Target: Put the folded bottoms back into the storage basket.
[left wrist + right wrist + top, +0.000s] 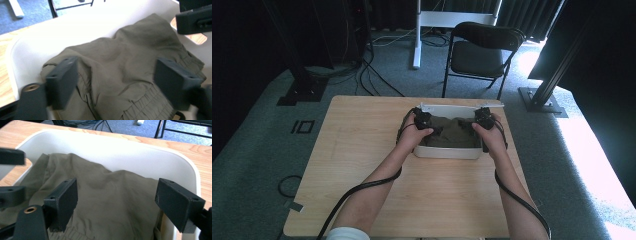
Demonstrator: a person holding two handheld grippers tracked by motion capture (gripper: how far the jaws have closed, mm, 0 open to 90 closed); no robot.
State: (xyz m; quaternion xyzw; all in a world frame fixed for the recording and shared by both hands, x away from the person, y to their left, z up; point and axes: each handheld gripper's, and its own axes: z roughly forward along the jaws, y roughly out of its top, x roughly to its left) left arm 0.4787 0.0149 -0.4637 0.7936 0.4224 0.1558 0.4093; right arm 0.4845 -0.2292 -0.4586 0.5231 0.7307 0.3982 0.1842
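Over a wooden table (362, 150), a person's left gripper (423, 120) and right gripper (484, 118) hang above an olive garment (452, 132) lying in a white tub (447, 152). Left gripper view: jaws apart over soft, light cloth, its elastic waistband (145, 100) likely the firmest hold. Right gripper view: jaws apart above bunched folds.

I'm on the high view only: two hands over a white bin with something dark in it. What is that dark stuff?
Observer: An olive-green garment, crumpled, with an elastic waistband visible in the left gripper view.
Operator: Has either gripper grabbed it?
Observer: No. The left gripper has its jaws spread wide over the fabric, nothing pinched between them.
Operator: And the right one?
Observer: The right gripper is open too, jaws on either side of a raised fold, near the white bin wall.
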